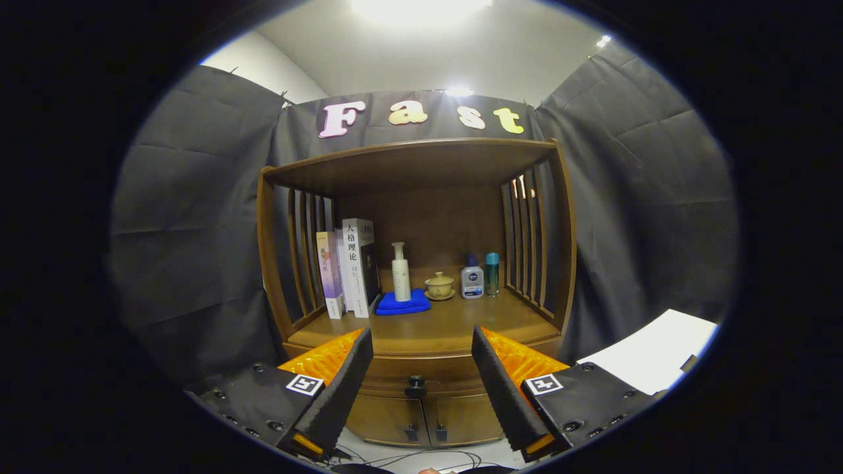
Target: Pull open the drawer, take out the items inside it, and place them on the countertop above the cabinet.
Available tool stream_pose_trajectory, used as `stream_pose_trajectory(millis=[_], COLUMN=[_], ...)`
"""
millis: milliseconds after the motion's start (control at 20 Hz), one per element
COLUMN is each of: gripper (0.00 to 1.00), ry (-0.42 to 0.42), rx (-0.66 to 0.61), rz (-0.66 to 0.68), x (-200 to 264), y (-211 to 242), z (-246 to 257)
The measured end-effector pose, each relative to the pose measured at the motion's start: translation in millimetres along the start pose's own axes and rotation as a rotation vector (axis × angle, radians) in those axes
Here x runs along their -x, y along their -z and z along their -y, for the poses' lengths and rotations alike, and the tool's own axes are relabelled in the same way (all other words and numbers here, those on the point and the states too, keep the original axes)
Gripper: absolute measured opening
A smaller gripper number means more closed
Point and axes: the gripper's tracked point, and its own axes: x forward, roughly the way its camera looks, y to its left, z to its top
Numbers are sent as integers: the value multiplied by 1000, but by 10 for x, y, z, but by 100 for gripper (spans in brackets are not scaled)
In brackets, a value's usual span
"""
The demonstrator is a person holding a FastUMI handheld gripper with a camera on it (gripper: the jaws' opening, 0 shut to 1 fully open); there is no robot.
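Note:
A brown wooden cabinet stands ahead of me, with its countertop [448, 326] at mid-height under a slatted shelf frame. Below the countertop edge runs the drawer front [395, 376], shut, with a dark round knob [415, 382] in its middle. My gripper [421, 345] is open, its two fingers spread wide. The knob lies between the fingers and a short way beyond them. Nothing is held. The inside of the drawer is hidden.
On the countertop stand three books [349, 270] at the left, a white pump bottle [400, 273] on a blue folded cloth [403, 303], a lidded tea bowl [439, 286], and two small bottles [481, 276]. Two lower doors [425, 418] sit under the drawer. A white surface [652, 352] lies right.

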Motion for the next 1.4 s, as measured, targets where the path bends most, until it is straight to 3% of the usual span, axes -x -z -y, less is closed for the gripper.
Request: stream_pose_trajectory(millis=[450,1300,1400], gripper=[95,96,87], ry=[6,8,0], rx=[27,59,59], rz=[-51,-237,-225], x=[-537,-1339,-1344], y=[484,2065,2088], z=[61,-35,-79])
